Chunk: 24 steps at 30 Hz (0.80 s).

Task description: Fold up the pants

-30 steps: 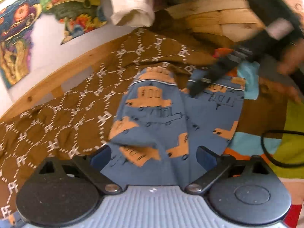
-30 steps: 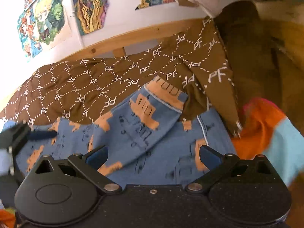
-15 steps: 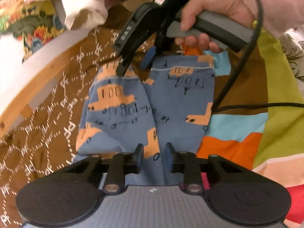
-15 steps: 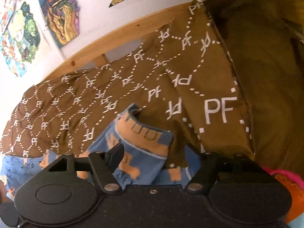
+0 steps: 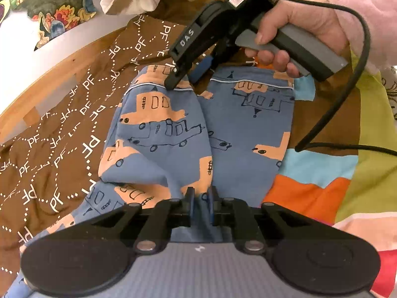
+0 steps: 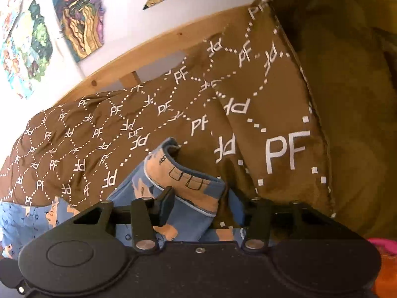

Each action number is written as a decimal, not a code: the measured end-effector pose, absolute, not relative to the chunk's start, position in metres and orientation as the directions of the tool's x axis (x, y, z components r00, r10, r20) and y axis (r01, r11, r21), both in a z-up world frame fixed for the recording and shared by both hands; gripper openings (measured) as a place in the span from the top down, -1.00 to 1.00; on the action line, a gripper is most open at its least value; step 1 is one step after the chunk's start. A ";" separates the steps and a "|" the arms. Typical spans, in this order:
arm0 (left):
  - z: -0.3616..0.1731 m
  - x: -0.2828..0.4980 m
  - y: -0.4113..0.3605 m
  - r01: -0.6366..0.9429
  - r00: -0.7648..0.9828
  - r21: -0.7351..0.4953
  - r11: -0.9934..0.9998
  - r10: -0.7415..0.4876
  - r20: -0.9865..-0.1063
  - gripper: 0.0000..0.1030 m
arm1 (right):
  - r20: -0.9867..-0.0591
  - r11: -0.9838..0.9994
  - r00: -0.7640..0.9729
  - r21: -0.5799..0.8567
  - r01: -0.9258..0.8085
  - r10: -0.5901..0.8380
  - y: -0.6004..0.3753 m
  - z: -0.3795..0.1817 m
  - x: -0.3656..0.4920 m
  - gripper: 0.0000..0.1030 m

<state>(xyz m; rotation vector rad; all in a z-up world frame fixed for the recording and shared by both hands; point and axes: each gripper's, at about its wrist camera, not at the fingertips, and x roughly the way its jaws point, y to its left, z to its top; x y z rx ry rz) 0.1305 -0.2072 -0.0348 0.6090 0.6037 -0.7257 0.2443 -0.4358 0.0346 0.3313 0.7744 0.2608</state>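
Note:
Blue pants with orange vehicle prints (image 5: 173,134) lie on a bed, legs pointing away from the left gripper. My left gripper (image 5: 200,202) is shut on a pinch of the pants' fabric near the crotch. My right gripper (image 5: 188,74) shows at the far leg cuffs, its jaws around the left cuff. In the right wrist view that cuff (image 6: 183,181) sits between the right gripper's fingers (image 6: 166,202), which are part closed on it; the right finger is mostly hidden.
A brown blanket with white PF letters (image 6: 173,114) lies under and beside the pants. A wooden bed rail (image 6: 139,59) and a wall with posters (image 6: 79,17) are behind. A colourful patchwork cover (image 5: 322,178) lies right. A black cable (image 5: 347,104) trails from the right gripper.
My left gripper has closed on the pants fabric. My right gripper has moved to the far cuffs and narrowed around the left cuff.

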 end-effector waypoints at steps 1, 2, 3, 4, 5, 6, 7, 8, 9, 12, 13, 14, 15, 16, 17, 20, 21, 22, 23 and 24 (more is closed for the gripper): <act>-0.035 0.131 -0.207 0.746 0.600 0.293 0.598 -0.414 -0.684 0.76 | -0.642 0.919 0.686 0.382 -0.102 0.343 -0.435 0.032 0.247 0.05; -0.035 0.132 -0.207 0.746 0.600 0.292 0.599 -0.413 -0.685 0.79 | -0.644 0.920 0.687 0.379 -0.097 0.337 -0.435 0.030 0.248 0.15; -0.035 0.132 -0.207 0.745 0.599 0.291 0.600 -0.412 -0.686 0.82 | -0.645 0.924 0.692 0.372 -0.088 0.325 -0.434 0.029 0.249 0.31; -0.036 0.133 -0.207 0.745 0.599 0.290 0.602 -0.411 -0.687 0.86 | -0.646 0.928 0.697 0.363 -0.079 0.312 -0.435 0.029 0.248 0.39; -0.036 0.134 -0.206 0.742 0.601 0.290 0.604 -0.410 -0.686 0.90 | -0.643 0.930 0.701 0.361 -0.076 0.307 -0.435 0.029 0.247 0.55; -0.036 0.135 -0.206 0.739 0.603 0.287 0.609 -0.409 -0.685 0.92 | -0.638 0.929 0.706 0.363 -0.076 0.307 -0.436 0.030 0.245 0.75; -0.036 0.135 -0.204 0.739 0.601 0.280 0.613 -0.411 -0.685 0.93 | -0.631 0.927 0.711 0.365 -0.080 0.310 -0.437 0.031 0.242 0.82; -0.036 0.137 -0.202 0.737 0.598 0.268 0.621 -0.414 -0.686 0.94 | -0.624 0.929 0.717 0.358 -0.090 0.310 -0.436 0.034 0.237 0.84; -0.035 0.137 -0.200 0.735 0.594 0.253 0.629 -0.417 -0.687 0.94 | -0.616 0.933 0.725 0.347 -0.101 0.307 -0.436 0.037 0.233 0.87; -0.031 0.138 -0.194 0.737 0.582 0.215 0.641 -0.440 -0.683 0.94 | -0.593 0.941 0.751 0.321 -0.111 0.291 -0.434 0.050 0.217 0.89; -0.028 0.137 -0.192 0.742 0.577 0.202 0.639 -0.454 -0.679 0.94 | -0.586 0.940 0.758 0.323 -0.107 0.288 -0.436 0.056 0.211 0.89; -0.024 0.135 -0.190 0.752 0.569 0.190 0.631 -0.476 -0.671 0.94 | -0.576 0.939 0.766 0.327 -0.104 0.286 -0.438 0.063 0.203 0.89; -0.020 0.132 -0.188 0.764 0.561 0.183 0.619 -0.496 -0.663 0.95 | -0.572 0.940 0.771 0.325 -0.101 0.280 -0.440 0.070 0.196 0.89; -0.016 0.127 -0.186 0.779 0.551 0.183 0.599 -0.518 -0.654 0.94 | -0.572 0.943 0.775 0.321 -0.092 0.270 -0.443 0.077 0.188 0.89; -0.013 0.124 -0.186 0.790 0.545 0.187 0.583 -0.531 -0.648 0.94 | -0.571 0.944 0.779 0.319 -0.079 0.258 -0.447 0.084 0.177 0.89; -0.010 0.115 -0.184 0.818 0.529 0.216 0.533 -0.549 -0.647 0.94 | -0.581 0.942 0.782 0.334 -0.022 0.224 -0.456 0.096 0.144 0.89; -0.011 0.114 -0.185 0.823 0.523 0.221 0.523 -0.548 -0.652 0.94 | -0.587 0.939 0.781 0.345 0.002 0.214 -0.459 0.097 0.134 0.89; -0.013 0.113 -0.186 0.830 0.514 0.224 0.512 -0.544 -0.663 0.94 | -0.598 0.935 0.776 0.353 0.029 0.202 -0.463 0.095 0.124 0.89; -0.016 0.112 -0.190 0.835 0.505 0.223 0.503 -0.540 -0.674 0.94 | -0.616 0.933 0.766 0.354 0.059 0.186 -0.466 0.089 0.116 0.89; -0.019 0.114 -0.192 0.841 0.492 0.216 0.496 -0.535 -0.687 0.94 | -0.633 0.934 0.756 0.346 0.085 0.166 -0.467 0.083 0.110 0.89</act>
